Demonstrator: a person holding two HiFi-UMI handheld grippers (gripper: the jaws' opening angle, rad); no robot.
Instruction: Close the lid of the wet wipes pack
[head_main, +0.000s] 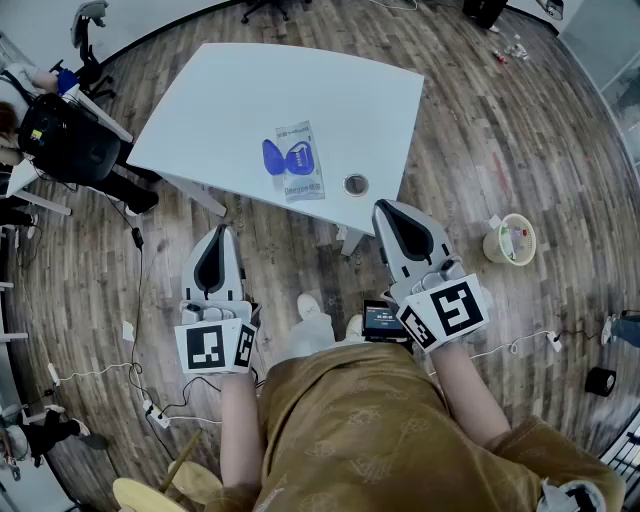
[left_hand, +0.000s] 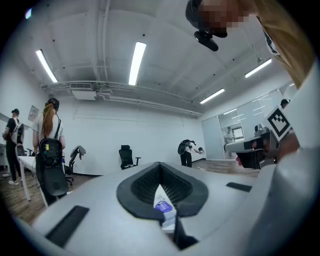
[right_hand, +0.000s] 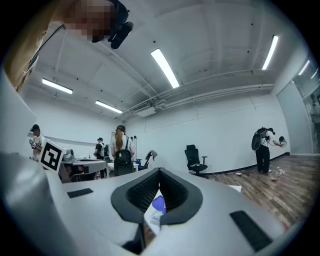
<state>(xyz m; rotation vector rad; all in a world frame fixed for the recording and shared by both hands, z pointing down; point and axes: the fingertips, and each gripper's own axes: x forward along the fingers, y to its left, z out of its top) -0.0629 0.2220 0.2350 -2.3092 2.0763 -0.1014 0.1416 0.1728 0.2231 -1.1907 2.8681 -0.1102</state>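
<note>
You are holding left claw (head_main: 219, 232) and right claw (head_main: 386, 208) pressed together, empty, at 6 o'clock from the open-lidded wet wipes pack (head_main: 299, 160).

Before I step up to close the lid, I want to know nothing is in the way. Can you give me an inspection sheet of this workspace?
Surface: white table, holding only the two things below.
Job's things: wipes pack lies flat near the front edge, with its blue lid flipped open.
Clutter: small round thing beside the pack; cannot tell what it is.
Grippers: left gripper and right gripper are both shut and empty, held over the floor short of the table.
Cables: dark cable on the floor at left, white cable at right.
Surroundings: wood floor, basket, person with a backpack at left.
</note>
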